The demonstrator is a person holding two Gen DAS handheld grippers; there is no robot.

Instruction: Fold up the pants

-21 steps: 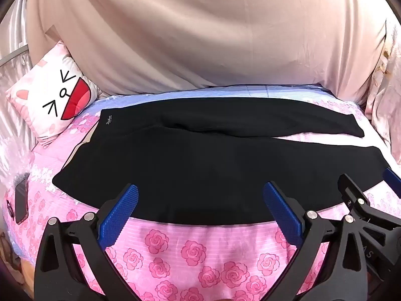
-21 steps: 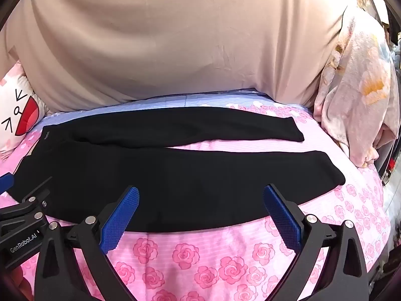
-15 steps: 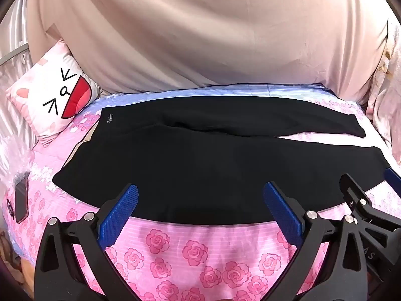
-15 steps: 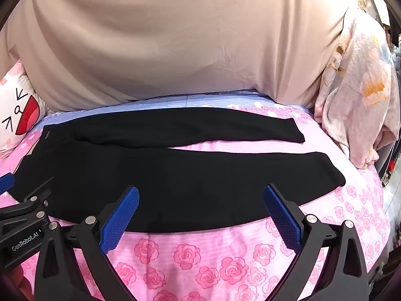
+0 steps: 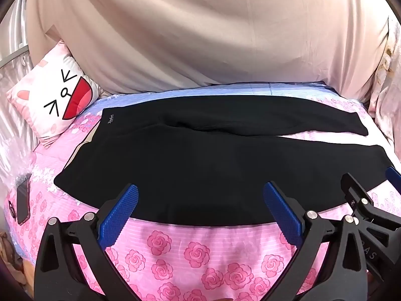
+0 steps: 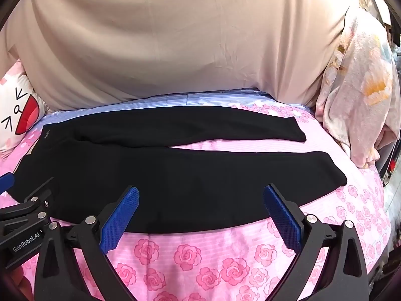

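One pair of black pants [image 5: 213, 165] lay flat on the bed [image 5: 200, 250], two legs spread apart; left tongs [image 5: 200, 200] and right tongs [image 6: 200, 200] hovered wide open, empty; one pillow [image 5: 55, 100]

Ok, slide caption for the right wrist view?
Open right gripper above black pants spread flat on rose-print bedsheet.

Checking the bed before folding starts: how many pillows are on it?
1 that shows. The pillow with a cartoon face leans at the bed's left end, beyond the pants' waistband. Others could be hidden under the beige sheet behind.
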